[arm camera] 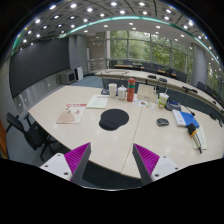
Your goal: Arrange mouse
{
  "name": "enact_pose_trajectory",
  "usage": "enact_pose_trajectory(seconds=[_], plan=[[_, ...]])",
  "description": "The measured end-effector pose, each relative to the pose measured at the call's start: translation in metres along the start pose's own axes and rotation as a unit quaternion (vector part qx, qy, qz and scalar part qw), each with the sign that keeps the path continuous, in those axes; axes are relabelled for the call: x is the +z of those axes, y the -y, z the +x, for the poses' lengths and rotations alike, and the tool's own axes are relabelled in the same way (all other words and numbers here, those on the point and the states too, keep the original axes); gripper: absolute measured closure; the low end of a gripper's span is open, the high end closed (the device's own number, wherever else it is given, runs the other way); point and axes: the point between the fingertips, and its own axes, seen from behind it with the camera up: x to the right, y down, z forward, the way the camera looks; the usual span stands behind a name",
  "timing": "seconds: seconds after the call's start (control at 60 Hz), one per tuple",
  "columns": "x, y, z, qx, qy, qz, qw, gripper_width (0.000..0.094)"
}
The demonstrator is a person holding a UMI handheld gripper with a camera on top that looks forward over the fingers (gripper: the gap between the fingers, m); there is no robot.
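Observation:
A small dark mouse (pixel 163 122) lies on the pale table (pixel 70 140), to the right of a black round mouse pad (pixel 114 119) near the table's middle. My gripper (pixel 112 162) is held well back from both, above the table's near edge. Its fingers stand wide apart with nothing between them; the purple pads (pixel 76 156) face each other across bare table.
Beyond the pad stand a red can (pixel 131 89), white cups (pixel 120 92) and papers (pixel 97 101). A booklet (pixel 69 115) lies left. Blue items (pixel 185 118) and a cup (pixel 163 100) are at the right. A black chair (pixel 25 133) stands at the table's left.

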Motion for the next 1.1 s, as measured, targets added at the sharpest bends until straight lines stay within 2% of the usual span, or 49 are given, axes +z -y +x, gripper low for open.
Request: enact_pose_trajectory(seconds=[0.2,0.417,0.533,0.783,0.983,1.1], plan=[[0.049,-0.03,0.082,0.032,-0.049,-0.024,0.998,0.0082],[0.145,-0.034,0.205,0.033,-0.104,-0.013,0.994,0.0083],[0.204,-0.021,0.255,0.04,-0.114,-0.003,0.993,0.0087],[0.315,-0.003,0.327,0.086,-0.128,-0.008,0.988,0.0086],[0.367,-0.008,0.349,0.118,-0.124,-0.032,0.985,0.0083],[0.382,0.006,0.363,0.117,-0.134,-0.026,0.984,0.0083]])
